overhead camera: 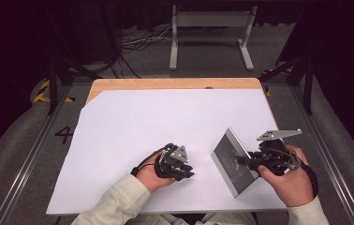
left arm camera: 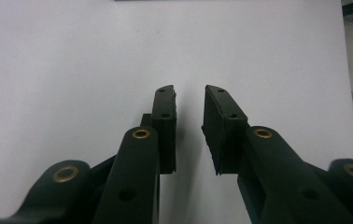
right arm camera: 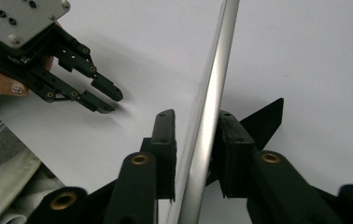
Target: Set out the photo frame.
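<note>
A flat slab with a dark face and a silver rim, like a tablet [overhead camera: 225,153], stands tilted on one edge at the right of the white sheet. My right gripper [overhead camera: 239,162] is shut on it from the right side. In the right gripper view the silver rim [right arm camera: 216,70] runs up between the two black jaws of the right gripper [right arm camera: 195,115], both pads against it. My left gripper [overhead camera: 189,171] rests on the sheet to the tablet's left, apart from it. Its jaws stand open with bare white sheet between them, as the left gripper [left arm camera: 188,100] view shows. The left gripper [right arm camera: 107,100] also appears farther off at the upper left.
A large white sheet [overhead camera: 142,122] covers most of the wooden table [overhead camera: 165,83]. Beyond the far edge stand a metal frame [overhead camera: 210,28] and loose cables on the floor. Dark rails run along both sides of the table.
</note>
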Action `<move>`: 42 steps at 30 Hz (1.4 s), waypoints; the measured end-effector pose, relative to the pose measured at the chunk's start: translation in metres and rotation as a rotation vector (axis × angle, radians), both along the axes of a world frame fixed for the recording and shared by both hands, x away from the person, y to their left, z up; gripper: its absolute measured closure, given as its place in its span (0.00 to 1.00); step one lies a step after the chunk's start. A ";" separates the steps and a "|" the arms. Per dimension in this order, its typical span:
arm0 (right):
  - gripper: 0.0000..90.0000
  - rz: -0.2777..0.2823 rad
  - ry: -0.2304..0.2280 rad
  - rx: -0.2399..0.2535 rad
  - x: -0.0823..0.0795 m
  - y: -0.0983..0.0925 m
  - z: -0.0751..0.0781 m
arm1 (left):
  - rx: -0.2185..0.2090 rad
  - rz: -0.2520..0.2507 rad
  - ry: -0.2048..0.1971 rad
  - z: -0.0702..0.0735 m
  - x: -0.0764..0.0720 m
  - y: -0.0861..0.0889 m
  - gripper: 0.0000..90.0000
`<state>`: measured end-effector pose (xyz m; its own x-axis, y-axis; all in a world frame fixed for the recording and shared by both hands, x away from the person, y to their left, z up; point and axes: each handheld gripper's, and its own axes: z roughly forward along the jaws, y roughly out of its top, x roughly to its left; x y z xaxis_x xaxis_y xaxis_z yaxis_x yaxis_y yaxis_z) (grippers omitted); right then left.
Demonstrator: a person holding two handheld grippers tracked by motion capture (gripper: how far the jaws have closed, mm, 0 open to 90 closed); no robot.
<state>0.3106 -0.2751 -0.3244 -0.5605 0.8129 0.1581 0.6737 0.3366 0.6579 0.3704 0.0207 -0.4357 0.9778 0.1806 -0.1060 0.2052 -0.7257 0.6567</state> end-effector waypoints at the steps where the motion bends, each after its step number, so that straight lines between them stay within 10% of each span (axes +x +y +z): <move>1: 0.82 0.001 -0.002 -0.002 0.000 0.001 0.001 | 0.001 0.000 0.000 0.000 0.000 0.000 0.83; 19: 0.93 0.057 -0.033 -0.034 -0.002 0.006 0.006 | -0.005 0.014 -0.003 0.002 0.001 0.004 0.82; 42: 0.93 0.214 -0.056 -0.081 0.028 0.013 0.029 | -0.062 0.204 -0.020 0.008 0.011 0.054 0.62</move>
